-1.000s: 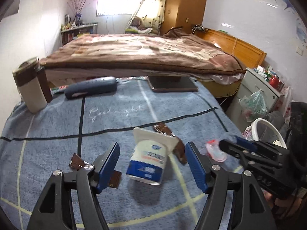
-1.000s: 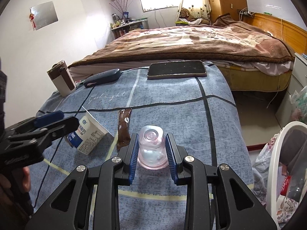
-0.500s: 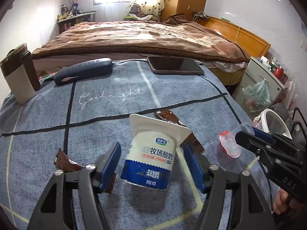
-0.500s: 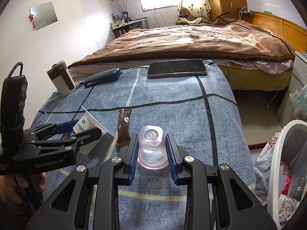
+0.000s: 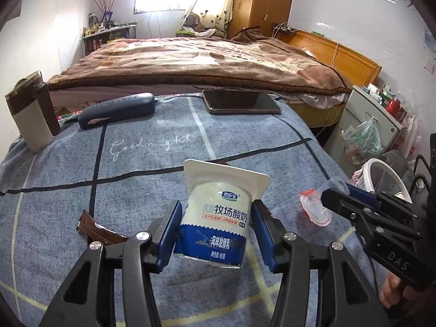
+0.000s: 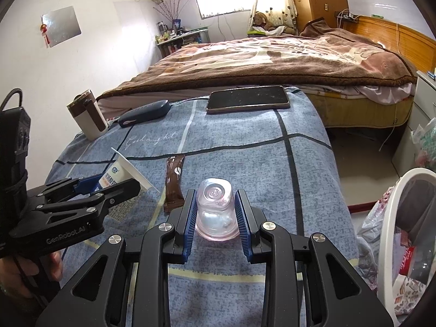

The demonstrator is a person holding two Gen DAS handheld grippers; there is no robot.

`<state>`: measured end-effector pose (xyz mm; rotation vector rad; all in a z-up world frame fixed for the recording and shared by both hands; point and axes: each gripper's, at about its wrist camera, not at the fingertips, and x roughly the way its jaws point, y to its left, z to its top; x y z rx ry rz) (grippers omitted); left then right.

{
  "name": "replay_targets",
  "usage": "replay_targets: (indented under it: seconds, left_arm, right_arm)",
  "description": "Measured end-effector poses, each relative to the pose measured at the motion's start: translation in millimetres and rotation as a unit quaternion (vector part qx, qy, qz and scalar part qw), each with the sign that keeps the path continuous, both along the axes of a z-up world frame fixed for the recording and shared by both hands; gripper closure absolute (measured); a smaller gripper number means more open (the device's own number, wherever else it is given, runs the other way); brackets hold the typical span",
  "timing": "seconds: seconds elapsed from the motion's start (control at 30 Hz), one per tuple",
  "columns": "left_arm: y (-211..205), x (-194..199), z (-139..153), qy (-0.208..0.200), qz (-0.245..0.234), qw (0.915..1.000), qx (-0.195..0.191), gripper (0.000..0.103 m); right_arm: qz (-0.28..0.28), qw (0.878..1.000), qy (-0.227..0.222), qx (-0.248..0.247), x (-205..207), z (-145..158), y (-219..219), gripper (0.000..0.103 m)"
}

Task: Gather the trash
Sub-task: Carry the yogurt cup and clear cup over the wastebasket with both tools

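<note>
A white and blue yogurt cup [image 5: 215, 218] lies on its side on the blue checked cloth [image 5: 141, 147]. My left gripper [image 5: 216, 223] is shut on the yogurt cup, its blue pads against both sides. My right gripper [image 6: 215, 212] is shut on a clear pink plastic cup [image 6: 215, 209] that stands upside down on the cloth. That pink cup also shows in the left wrist view [image 5: 316, 207]. A brown wrapper [image 6: 174, 185] lies between the two grippers. Another brown wrapper [image 5: 95, 226] lies left of my left gripper.
A white trash bin [image 6: 408, 245] with a bag stands off the right edge. A phone [image 6: 246, 99], a dark case [image 6: 144, 113] and a brown and white tumbler [image 6: 88, 118] sit at the far side of the cloth. A bed [image 6: 272, 60] lies beyond.
My left gripper has moved forward around the yogurt cup and closed on it. My right gripper has stayed shut on the pink cup.
</note>
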<state>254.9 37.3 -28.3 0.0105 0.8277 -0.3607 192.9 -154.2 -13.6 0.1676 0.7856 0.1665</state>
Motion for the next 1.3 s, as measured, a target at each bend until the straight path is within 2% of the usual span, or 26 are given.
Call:
replay_targets:
  seconds: [0.6, 0.97, 1.3]
  left_arm:
    - [-37.5, -45.4, 39.4, -0.041, -0.023, 0.9989, -0.011, 0.049]
    - [-78.4, -68.9, 55.5, -0.059, -0.055, 0.9966, -0.019, 0.049]
    - [-129.5, -81.0, 58.2, -0.057, -0.098, 0.9930, -0.031, 0.049]
  right_arm:
    - [-0.026, 0.999, -0.032, 0.002, -32.5, 24.5, -30.7, 0.072]
    - [-0.050, 0.997, -0.054, 0.000, -57.2, 39.1, -60.5, 0.072]
    - [-0.089, 0.994, -0.063, -0.012, -78.3, 47.0, -100.2, 0.072]
